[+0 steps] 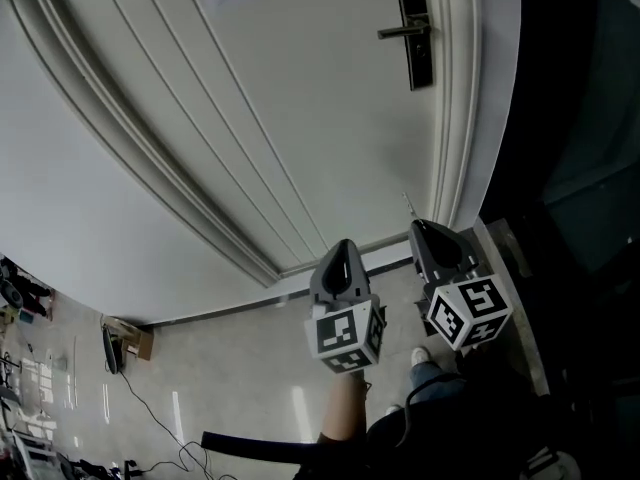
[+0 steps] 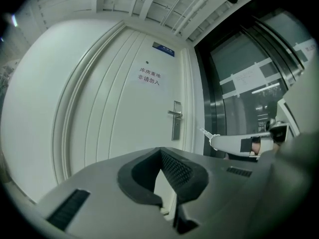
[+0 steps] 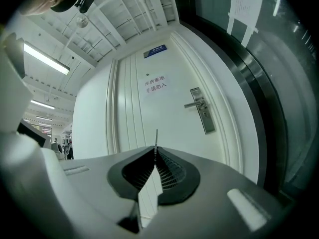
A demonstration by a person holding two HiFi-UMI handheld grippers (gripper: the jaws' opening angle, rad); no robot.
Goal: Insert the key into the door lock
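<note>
Both grippers are held out side by side before the white door [image 3: 172, 59], noses toward it and marker cubes toward the person, with the left gripper [image 2: 160, 151] just beside the right gripper [image 3: 156, 149] and slightly lower in the head view. In the left gripper view the jaws are seen brought together at the tips; nothing is caught between them, and only the door shows through the gap lower down. The right gripper's jaws are pressed together on the key [image 3: 156, 137], whose thin blade stands out past the tips, roughly in line with the jaws. The blade is aimed at the door panel, below and left of the lever handle [image 3: 192, 104]. The door lock [image 3: 204, 116] — a dark upright plate near the door's right edge — is well apart from the key, and no contact is made. A bare forearm [image 1: 345, 413] is seen beneath the left gripper's cube. A paper notice [image 3: 155, 84] and a small blue sign [image 3: 157, 50] are fixed higher on the door.
</note>
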